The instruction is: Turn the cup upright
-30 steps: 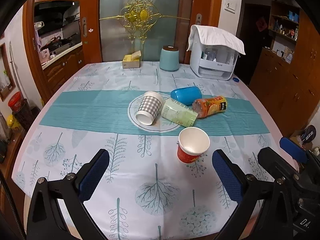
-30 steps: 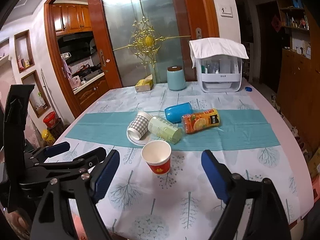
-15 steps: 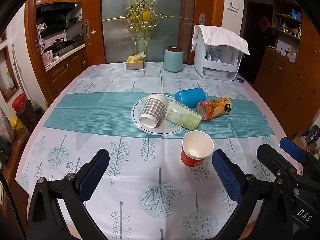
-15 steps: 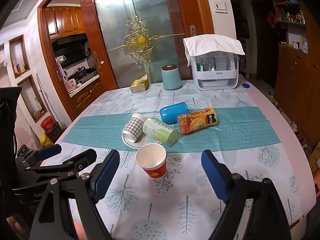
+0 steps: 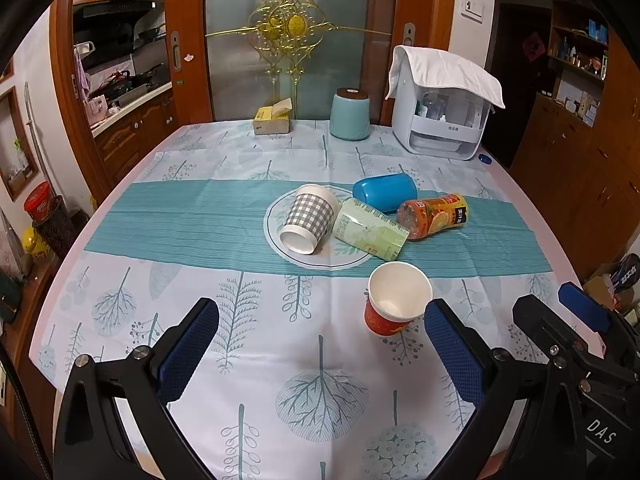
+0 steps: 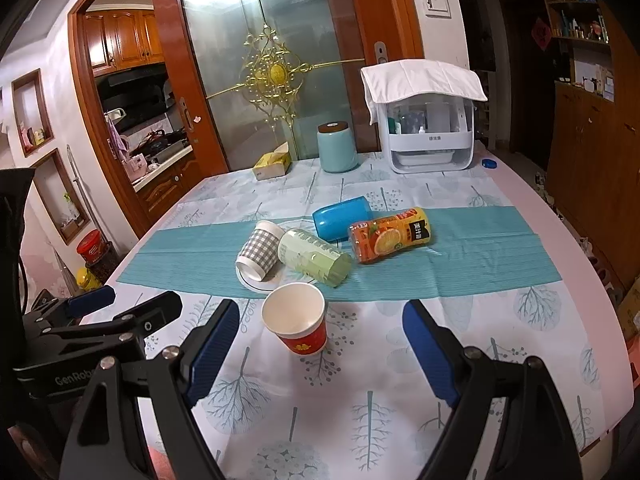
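Observation:
A red paper cup (image 5: 394,302) (image 6: 298,316) stands upright on the tablecloth, mouth up and empty. Behind it, a grey checked cup (image 5: 308,220) (image 6: 258,248), a pale green cup (image 5: 370,230) (image 6: 314,254) and a blue cup (image 5: 384,192) (image 6: 342,220) lie on their sides. My left gripper (image 5: 320,348) is open and empty, near the table's front edge, left of the red cup. My right gripper (image 6: 320,348) is open and empty, just short of the red cup, which sits in line between its fingers.
An orange juice bottle (image 5: 434,216) (image 6: 390,234) lies on the teal runner. A round white mat (image 5: 276,240) lies under the checked cup. At the back stand a teal canister (image 5: 349,116), a yellow tissue box (image 5: 272,122) and a white cloth-covered organiser (image 5: 440,124).
Both grippers have drawn back and risen a little, so the table looks slightly farther. The cups and bottle have not moved. Both grippers stay open.

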The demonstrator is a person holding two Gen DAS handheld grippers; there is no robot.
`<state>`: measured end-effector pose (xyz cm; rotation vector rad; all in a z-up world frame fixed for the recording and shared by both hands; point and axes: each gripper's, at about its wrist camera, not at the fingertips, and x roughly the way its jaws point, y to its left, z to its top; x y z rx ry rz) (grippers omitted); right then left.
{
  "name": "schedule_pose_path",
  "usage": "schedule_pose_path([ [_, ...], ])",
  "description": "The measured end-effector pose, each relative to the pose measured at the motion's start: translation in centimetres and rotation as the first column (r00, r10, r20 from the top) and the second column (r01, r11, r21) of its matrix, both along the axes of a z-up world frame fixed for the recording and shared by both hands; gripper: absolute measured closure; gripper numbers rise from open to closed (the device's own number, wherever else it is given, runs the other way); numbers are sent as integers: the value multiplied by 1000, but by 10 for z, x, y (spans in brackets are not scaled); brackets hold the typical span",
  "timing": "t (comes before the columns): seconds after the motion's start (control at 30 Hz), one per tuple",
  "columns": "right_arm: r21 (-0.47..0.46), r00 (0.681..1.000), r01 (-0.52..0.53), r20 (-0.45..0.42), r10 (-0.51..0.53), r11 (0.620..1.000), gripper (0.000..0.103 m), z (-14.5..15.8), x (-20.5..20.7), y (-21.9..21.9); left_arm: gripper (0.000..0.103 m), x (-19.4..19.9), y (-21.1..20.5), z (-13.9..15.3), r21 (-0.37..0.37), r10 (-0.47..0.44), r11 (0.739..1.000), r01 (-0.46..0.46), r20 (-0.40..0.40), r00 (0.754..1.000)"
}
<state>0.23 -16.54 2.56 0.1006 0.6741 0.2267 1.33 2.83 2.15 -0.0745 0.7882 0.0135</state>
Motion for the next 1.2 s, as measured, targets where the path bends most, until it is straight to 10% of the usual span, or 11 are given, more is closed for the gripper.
schedule_pose_path([
  [1.2, 1, 1000, -4, -24, 4, 1000, 19, -10, 1, 2, 1, 3, 2, -13, 0, 4, 1000, -4, -34, 999],
])
